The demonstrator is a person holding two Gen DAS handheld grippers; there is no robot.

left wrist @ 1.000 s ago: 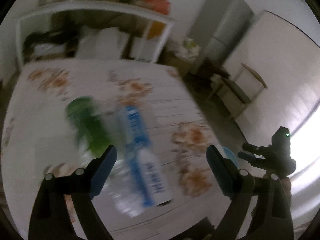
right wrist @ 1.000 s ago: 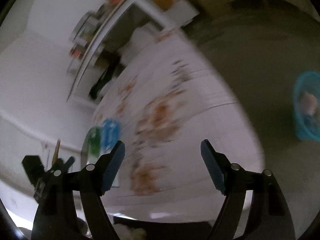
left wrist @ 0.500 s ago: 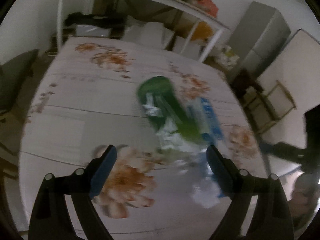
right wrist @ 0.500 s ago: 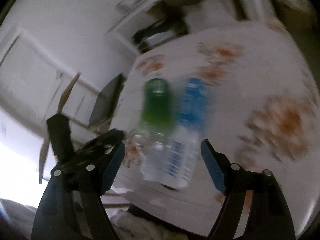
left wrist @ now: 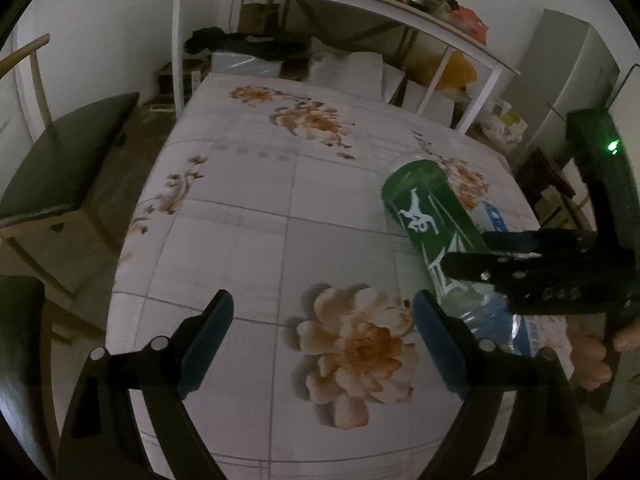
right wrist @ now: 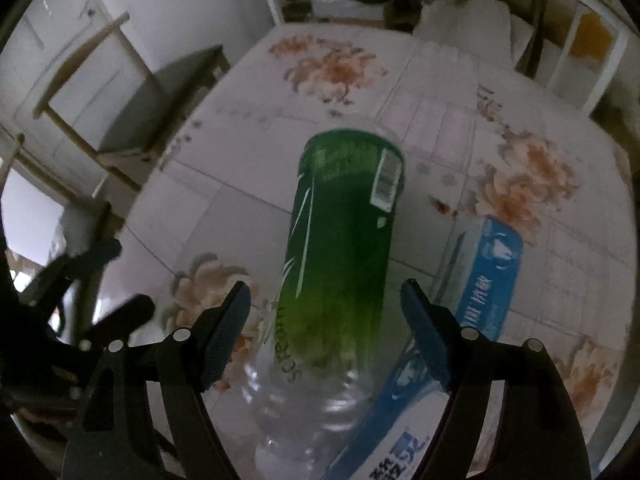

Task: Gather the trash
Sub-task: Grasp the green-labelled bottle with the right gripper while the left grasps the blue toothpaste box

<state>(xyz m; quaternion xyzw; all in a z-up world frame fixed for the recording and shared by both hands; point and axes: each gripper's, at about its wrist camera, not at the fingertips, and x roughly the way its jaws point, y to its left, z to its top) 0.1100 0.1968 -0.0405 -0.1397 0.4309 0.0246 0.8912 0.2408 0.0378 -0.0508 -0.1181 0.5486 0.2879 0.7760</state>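
While a green-labelled bottle (right wrist: 340,248) lies on its side on the floral-clothed desk (left wrist: 248,216), the right gripper (right wrist: 326,316) hangs over its near, clear end, jaws spread wide to either side and not touching it. A blue-labelled bottle (right wrist: 480,280) lies just to its right (touching or not, hard to say). The left gripper (left wrist: 322,330), jaws open and empty, hovers over bare cloth further left. A clean pick likely means lowering squarely over the green bottle's body and closing without catching its neighbour. A dark chair (left wrist: 64,160) stands at far left.
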